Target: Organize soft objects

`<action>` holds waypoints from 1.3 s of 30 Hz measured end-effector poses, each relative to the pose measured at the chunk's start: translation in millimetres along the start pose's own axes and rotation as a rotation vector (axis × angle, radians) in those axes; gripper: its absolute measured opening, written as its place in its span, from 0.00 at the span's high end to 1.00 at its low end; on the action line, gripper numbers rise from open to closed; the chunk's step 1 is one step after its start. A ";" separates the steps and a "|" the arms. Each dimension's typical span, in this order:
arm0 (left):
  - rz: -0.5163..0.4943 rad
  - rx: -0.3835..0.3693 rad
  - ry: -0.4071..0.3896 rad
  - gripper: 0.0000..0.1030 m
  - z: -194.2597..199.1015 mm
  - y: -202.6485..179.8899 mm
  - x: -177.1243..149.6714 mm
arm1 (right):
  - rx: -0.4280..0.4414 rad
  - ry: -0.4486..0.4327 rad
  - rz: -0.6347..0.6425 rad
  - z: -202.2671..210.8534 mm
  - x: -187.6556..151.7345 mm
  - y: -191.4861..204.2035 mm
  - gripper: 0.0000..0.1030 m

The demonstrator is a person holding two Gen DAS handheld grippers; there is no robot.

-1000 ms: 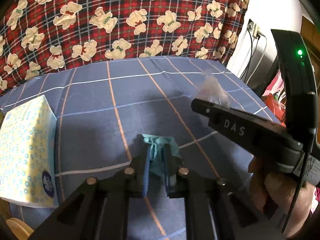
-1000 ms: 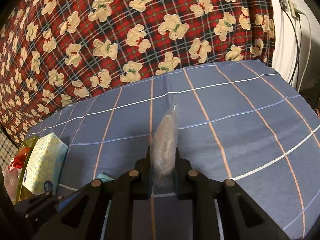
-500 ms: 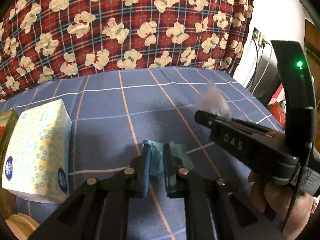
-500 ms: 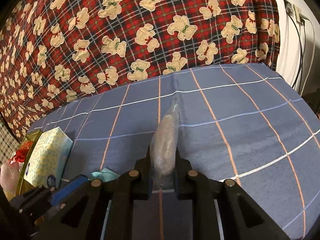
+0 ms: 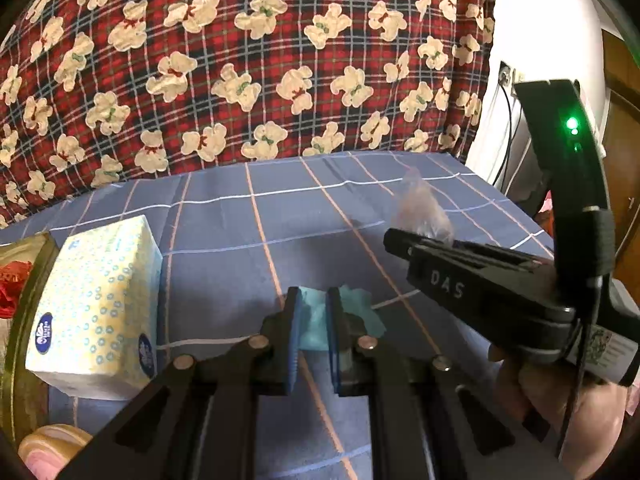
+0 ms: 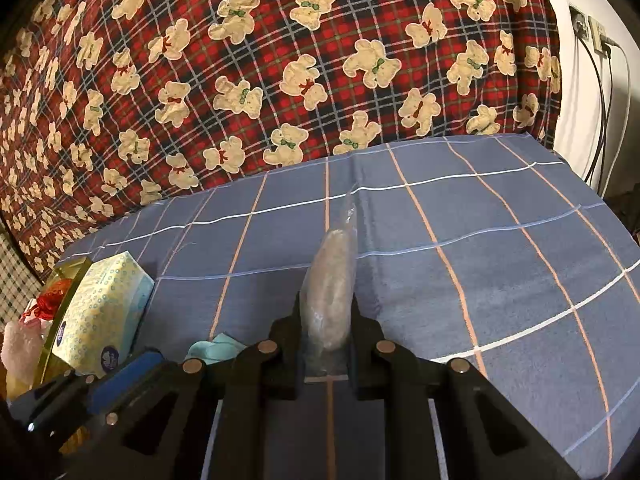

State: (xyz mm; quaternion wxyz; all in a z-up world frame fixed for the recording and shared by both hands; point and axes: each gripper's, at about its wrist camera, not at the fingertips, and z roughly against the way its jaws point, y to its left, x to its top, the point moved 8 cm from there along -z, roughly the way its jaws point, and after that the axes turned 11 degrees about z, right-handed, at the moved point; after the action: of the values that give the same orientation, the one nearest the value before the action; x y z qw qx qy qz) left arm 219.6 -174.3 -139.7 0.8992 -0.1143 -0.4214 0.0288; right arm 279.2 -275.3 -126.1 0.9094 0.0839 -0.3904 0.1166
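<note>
My left gripper (image 5: 313,312) is shut on a crumpled teal cloth (image 5: 320,322), held just above the blue checked bedsheet (image 5: 240,216). The cloth also peeks out in the right wrist view (image 6: 216,346), beside the left gripper's blue pad. My right gripper (image 6: 326,312) is shut on a clear plastic bag with pale soft filling (image 6: 332,300), which stands up between the fingers. From the left wrist view the same bag (image 5: 424,212) sticks out above the right gripper (image 5: 404,240), to the right of the cloth.
A tissue pack with blue circles (image 5: 96,312) lies at the left on the sheet. Beyond it sits a gold-rimmed box with red contents (image 6: 60,292). A red plaid teddy-bear blanket (image 6: 280,60) rises at the back. Wall sockets and cables (image 6: 600,60) are at the right.
The left gripper has lifted and tilted up with the teal cloth, bringing more of the tissue pack and the gold box into view. The right gripper and its bag have stayed put.
</note>
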 end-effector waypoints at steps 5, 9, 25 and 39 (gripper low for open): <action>-0.006 -0.001 -0.021 0.90 7.1 -0.1 -1.3 | 0.004 -0.010 0.010 2.4 -0.1 2.7 0.83; 0.007 -0.003 -0.027 0.90 10.4 3.4 -2.3 | -0.003 -0.026 0.030 6.4 0.6 7.4 0.83; 0.045 0.017 -0.069 0.90 25.1 18.3 -1.9 | 0.011 -0.063 0.084 17.8 -0.1 26.7 0.83; 0.072 0.036 -0.089 0.90 31.5 28.7 -2.7 | 0.012 -0.133 0.119 37.0 -1.5 41.5 0.83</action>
State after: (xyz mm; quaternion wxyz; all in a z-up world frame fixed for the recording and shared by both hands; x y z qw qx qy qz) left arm 195.0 -141.1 -128.7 0.8799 -0.1118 -0.4558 0.0740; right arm 241.1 -244.8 -99.5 0.8722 0.0738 -0.4537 0.1671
